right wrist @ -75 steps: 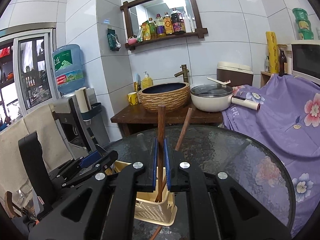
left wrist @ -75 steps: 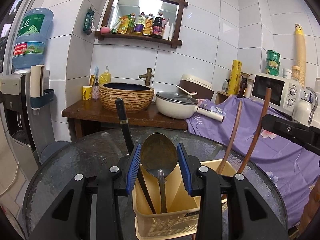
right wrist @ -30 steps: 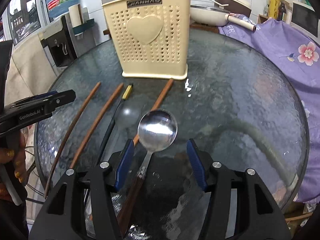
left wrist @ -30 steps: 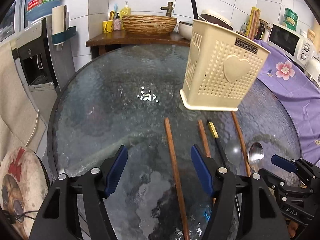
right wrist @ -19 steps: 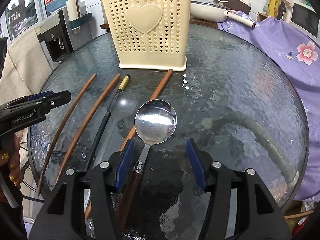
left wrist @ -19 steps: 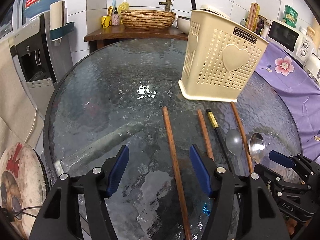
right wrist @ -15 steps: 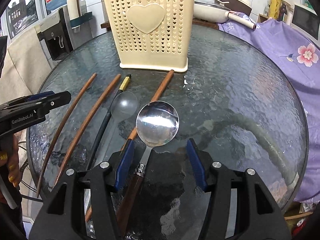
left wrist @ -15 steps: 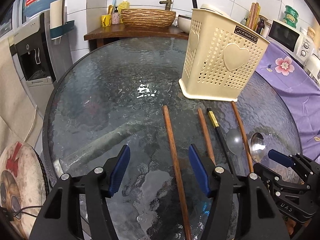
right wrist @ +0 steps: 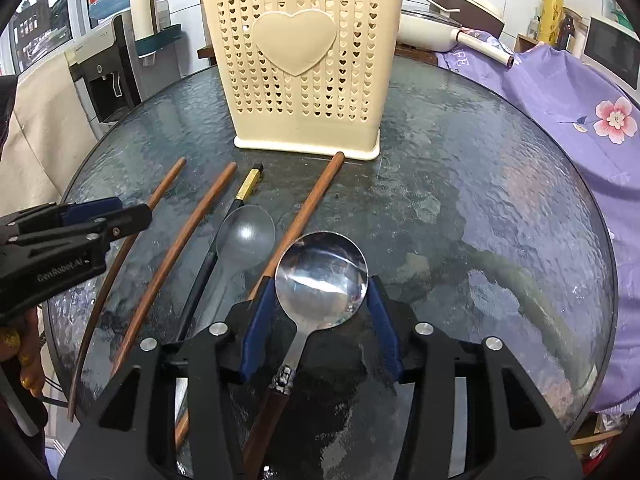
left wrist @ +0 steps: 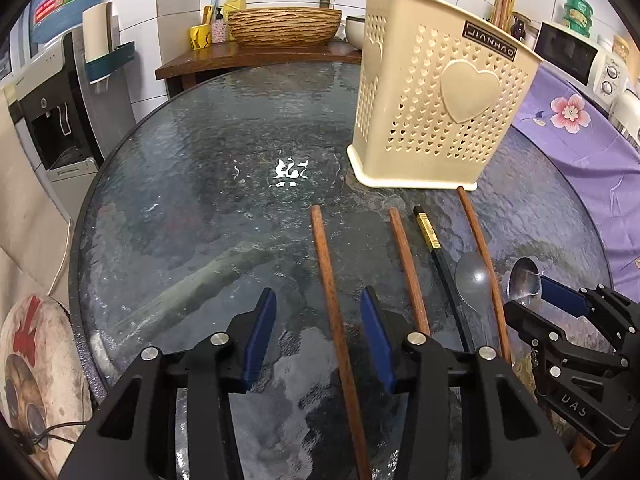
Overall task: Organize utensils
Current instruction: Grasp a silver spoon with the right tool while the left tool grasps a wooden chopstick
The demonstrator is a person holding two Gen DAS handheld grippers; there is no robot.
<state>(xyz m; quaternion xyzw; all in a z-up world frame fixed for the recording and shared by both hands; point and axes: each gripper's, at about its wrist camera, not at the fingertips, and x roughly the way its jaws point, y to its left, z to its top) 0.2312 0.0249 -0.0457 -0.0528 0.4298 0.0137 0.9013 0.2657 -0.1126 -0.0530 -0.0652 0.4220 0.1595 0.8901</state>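
A cream perforated utensil basket (left wrist: 436, 92) (right wrist: 304, 64) stands on the round glass table (left wrist: 200, 200); a few handles stick out of its top. In front of it lie several brown wooden chopsticks (left wrist: 330, 280), a black-handled translucent spoon (right wrist: 246, 236) and a metal spoon with a dark wooden handle (right wrist: 322, 276). My left gripper (left wrist: 318, 332) is open, its fingers either side of the leftmost chopstick. My right gripper (right wrist: 320, 316) is open, its fingers either side of the metal spoon's bowl. It also shows in the left wrist view (left wrist: 560, 304).
Behind the table are a wooden counter with a woven basin (left wrist: 284, 28), a white pan (right wrist: 428, 26) and a purple flowered cloth (right wrist: 560, 92). A water dispenser (left wrist: 60, 92) stands at the left, a microwave (left wrist: 576, 56) at the right.
Both grippers have come down from above the basket to low over the table. In the last second the right gripper has moved forward around the metal spoon and the left along the leftmost chopstick.
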